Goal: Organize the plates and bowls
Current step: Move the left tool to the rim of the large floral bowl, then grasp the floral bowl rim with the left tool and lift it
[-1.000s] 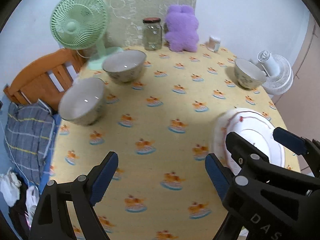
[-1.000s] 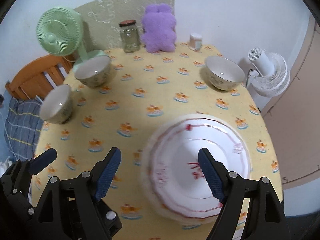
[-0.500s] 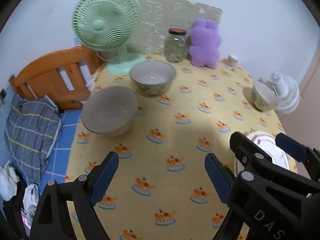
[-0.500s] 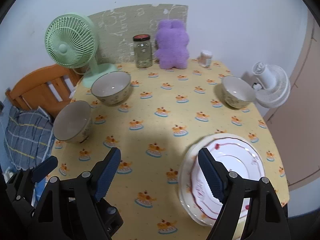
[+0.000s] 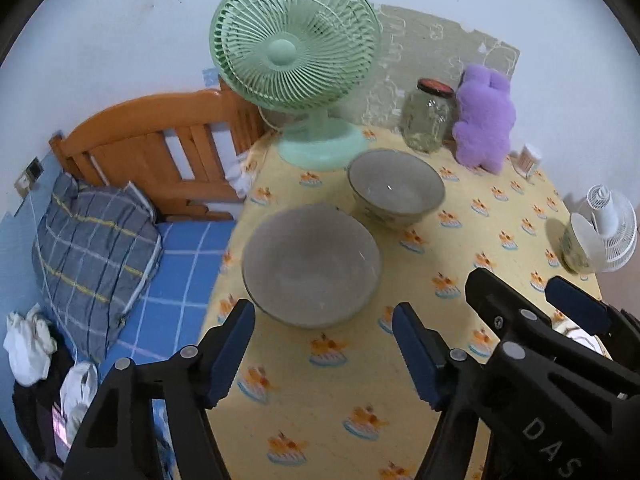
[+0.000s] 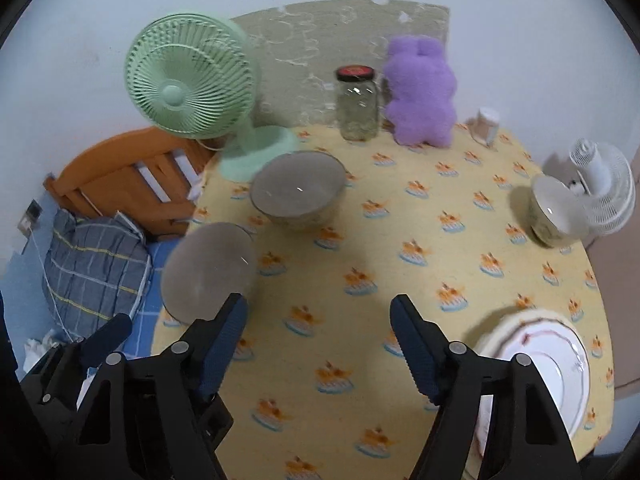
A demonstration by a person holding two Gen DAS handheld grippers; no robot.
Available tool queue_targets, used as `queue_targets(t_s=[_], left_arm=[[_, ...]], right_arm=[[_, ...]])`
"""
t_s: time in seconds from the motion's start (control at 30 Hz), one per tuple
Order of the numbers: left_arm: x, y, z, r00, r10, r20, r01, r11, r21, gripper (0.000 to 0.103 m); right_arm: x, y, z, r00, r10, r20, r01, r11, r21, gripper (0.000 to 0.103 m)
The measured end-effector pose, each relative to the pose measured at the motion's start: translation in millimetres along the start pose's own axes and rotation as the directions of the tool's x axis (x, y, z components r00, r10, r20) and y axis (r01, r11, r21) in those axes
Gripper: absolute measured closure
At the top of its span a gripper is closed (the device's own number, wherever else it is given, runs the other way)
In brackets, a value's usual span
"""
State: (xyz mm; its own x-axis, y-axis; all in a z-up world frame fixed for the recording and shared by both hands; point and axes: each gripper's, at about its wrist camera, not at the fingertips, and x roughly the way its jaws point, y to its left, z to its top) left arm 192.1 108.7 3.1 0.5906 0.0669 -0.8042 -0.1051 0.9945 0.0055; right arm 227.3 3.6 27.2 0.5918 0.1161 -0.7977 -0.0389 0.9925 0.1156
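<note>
Here the nearest bowl [image 5: 311,265] sits just beyond the closing, empty left gripper [image 5: 322,350] fingers.

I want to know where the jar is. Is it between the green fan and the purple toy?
Yes, the jar stands at the table's far edge with the green fan on one side and the purple toy on the other.

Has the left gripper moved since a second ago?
Yes. The left gripper has swung left, away from the plates, toward the near bowl.
</note>
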Motion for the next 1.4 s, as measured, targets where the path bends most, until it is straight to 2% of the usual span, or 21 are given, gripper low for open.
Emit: queue_targets(t_s=[0.03, 0.17, 0.23, 0.3, 0.33, 0.57, 0.67, 0.77, 0.97, 1.03, 1.17, 1.4], left_arm=[[4, 4, 3, 1.0, -0.003, -0.005, 0.003, 1.0, 0.015, 0.032], [21, 22, 18, 1.0, 0.013, -0.007, -0.013, 0.998, 0.059, 0.034], [29, 31, 23, 1.0, -0.012, -0.01, 0.012, 0.998, 0.054, 0.038], [39, 39, 28, 1.0, -0.008, -0.011, 0.009, 0.998, 0.062, 0.046], [42, 42, 30, 1.0, -0.01, -0.012, 0.01, 0.998, 0.067, 0.046], [71, 57, 39, 0.999, -0.028, -0.029, 0.03, 0.996, 0.085, 0.05], [83, 62, 41, 0.998, -0.044, -0.052, 0.049, 0.995, 0.085, 0.057], [92, 65, 40, 0.996, -0.054, -0.067, 0.06, 0.995, 0.081, 0.06], [109, 64, 38, 0.993, -0.071, -0.099, 0.079, 0.994, 0.08, 0.069], [112, 64, 39, 0.991, -0.08, -0.105, 0.088, 0.993, 0.078, 0.072], [118, 61, 39, 0.988, -0.099, -0.115, 0.108, 0.991, 0.077, 0.076], [121, 56, 40, 0.991, -0.076, -0.109, 0.087, 0.991, 0.097, 0.076]], right_arm=[[3, 4, 1, 1.0, -0.009, -0.003, 0.009, 1.0, 0.0, 0.033], [23, 24, 7, 1.0, -0.01, -0.015, 0.011, 0.999, 0.034, 0.034], [31, 32, 10, 1.0, -0.018, -0.016, 0.019, 0.999, 0.041, 0.034], [39, 43, 14, 0.999, -0.041, -0.012, 0.042, 0.998, 0.037, 0.036], [42, 46, 15, 0.999, -0.046, -0.014, 0.047, 0.998, 0.038, 0.04], [70, 63, 20, 0.997, -0.069, -0.035, 0.07, 0.996, 0.051, 0.045], [83, 67, 21, 0.996, -0.067, -0.054, 0.069, 0.996, 0.047, 0.047], [94, 71, 21, 0.996, -0.06, -0.07, 0.063, 0.997, 0.045, 0.048], [113, 73, 20, 0.992, -0.07, -0.108, 0.075, 0.996, 0.046, 0.063], [116, 72, 20, 0.991, -0.074, -0.113, 0.079, 0.996, 0.045, 0.071], [121, 71, 21, 0.99, -0.09, -0.111, 0.094, 0.995, 0.036, 0.08], [126, 66, 22, 0.986, -0.122, -0.115, 0.128, 0.991, 0.04, 0.081]])
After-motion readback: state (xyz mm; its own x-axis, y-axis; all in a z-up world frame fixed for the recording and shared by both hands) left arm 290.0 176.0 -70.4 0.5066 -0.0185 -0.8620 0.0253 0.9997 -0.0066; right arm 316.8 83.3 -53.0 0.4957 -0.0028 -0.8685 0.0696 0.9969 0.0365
